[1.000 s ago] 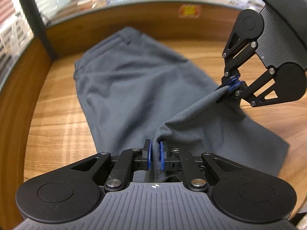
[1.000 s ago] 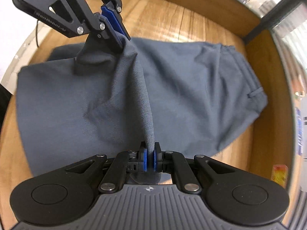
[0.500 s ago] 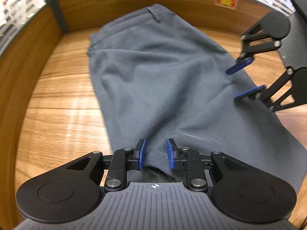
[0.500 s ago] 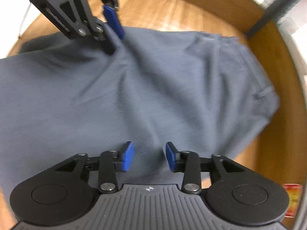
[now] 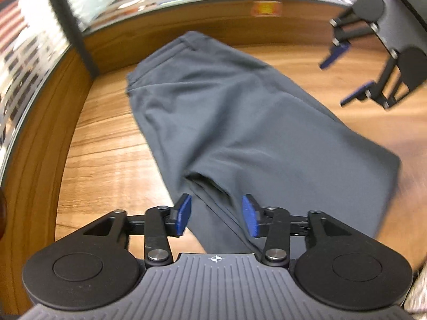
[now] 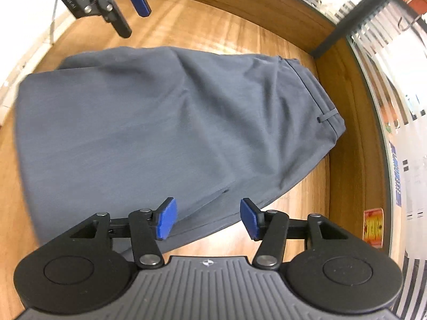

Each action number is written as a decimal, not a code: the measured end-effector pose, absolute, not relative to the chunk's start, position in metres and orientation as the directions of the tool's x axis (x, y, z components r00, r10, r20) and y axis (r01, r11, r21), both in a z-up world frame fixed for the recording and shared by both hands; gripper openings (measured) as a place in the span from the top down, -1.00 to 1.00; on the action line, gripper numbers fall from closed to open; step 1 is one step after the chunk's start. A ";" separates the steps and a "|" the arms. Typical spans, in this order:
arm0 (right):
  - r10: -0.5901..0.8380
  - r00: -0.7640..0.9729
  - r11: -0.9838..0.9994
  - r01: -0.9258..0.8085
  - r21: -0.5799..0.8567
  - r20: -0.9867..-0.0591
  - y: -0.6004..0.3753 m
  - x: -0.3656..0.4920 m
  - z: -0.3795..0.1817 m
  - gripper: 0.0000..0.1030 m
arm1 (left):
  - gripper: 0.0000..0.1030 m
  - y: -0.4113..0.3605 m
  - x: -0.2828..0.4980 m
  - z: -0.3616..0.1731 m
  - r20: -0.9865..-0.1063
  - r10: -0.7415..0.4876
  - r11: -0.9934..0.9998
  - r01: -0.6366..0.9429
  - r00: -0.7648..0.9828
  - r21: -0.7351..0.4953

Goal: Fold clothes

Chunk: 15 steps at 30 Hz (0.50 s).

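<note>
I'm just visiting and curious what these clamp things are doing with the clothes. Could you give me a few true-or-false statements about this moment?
1. The grey garment lies on a wooden table. True.
2. The left gripper pinches the fabric. False: its jaws are open, just released.
3. The right gripper is open. True.
4. The garment is red. False: it is grey.
5. A belt loop shows at the waistband. True.
</note>
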State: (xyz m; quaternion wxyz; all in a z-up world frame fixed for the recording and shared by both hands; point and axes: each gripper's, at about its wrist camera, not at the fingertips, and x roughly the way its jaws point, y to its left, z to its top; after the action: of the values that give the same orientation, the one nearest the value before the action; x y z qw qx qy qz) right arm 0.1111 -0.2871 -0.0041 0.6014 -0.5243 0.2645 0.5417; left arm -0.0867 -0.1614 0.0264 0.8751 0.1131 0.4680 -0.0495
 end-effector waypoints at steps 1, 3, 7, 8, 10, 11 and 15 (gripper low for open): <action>0.381 0.276 -0.136 -0.927 -0.349 -0.882 -0.293 0.102 -0.001 -0.29 | -0.15 -0.171 -0.098 0.027 -0.828 0.011 0.961 0.223 0.561 0.164; 0.391 0.281 -0.132 -0.925 -0.356 -0.876 -0.302 0.083 0.002 -0.35 | -0.25 -0.185 -0.115 0.027 -0.823 -0.004 0.944 0.274 0.568 0.185; 0.383 0.293 -0.126 -0.923 -0.364 -0.876 -0.317 0.043 -0.003 -0.41 | -0.29 -0.215 -0.149 0.017 -0.818 -0.039 0.900 0.376 0.574 0.220; 0.378 0.297 -0.127 -0.922 -0.367 -0.877 -0.320 0.035 -0.005 -0.41 | -0.29 -0.221 -0.157 0.014 -0.819 -0.051 0.890 0.399 0.572 0.223; 0.369 0.307 -0.133 -0.917 -0.376 -0.877 -0.326 0.012 -0.014 -0.41 | -0.29 -0.232 -0.167 0.007 -0.822 -0.070 0.871 0.436 0.565 0.226; 0.367 0.311 -0.138 -0.914 -0.382 -0.877 -0.328 0.003 -0.019 -0.42 | -0.29 -0.239 -0.174 0.001 -0.823 -0.074 0.856 0.459 0.563 0.237; 0.363 0.324 -0.167 -0.900 -0.403 -0.874 -0.333 -0.028 -0.036 -0.43 | -0.28 -0.255 -0.187 -0.018 -0.828 -0.079 0.820 0.509 0.556 0.263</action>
State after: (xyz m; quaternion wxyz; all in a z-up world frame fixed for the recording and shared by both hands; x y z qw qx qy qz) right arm -0.0277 -0.3330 -0.0364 0.5977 -0.5521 0.2433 0.5280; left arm -0.1872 -0.2551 -0.0179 0.8473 0.2450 0.4381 -0.1736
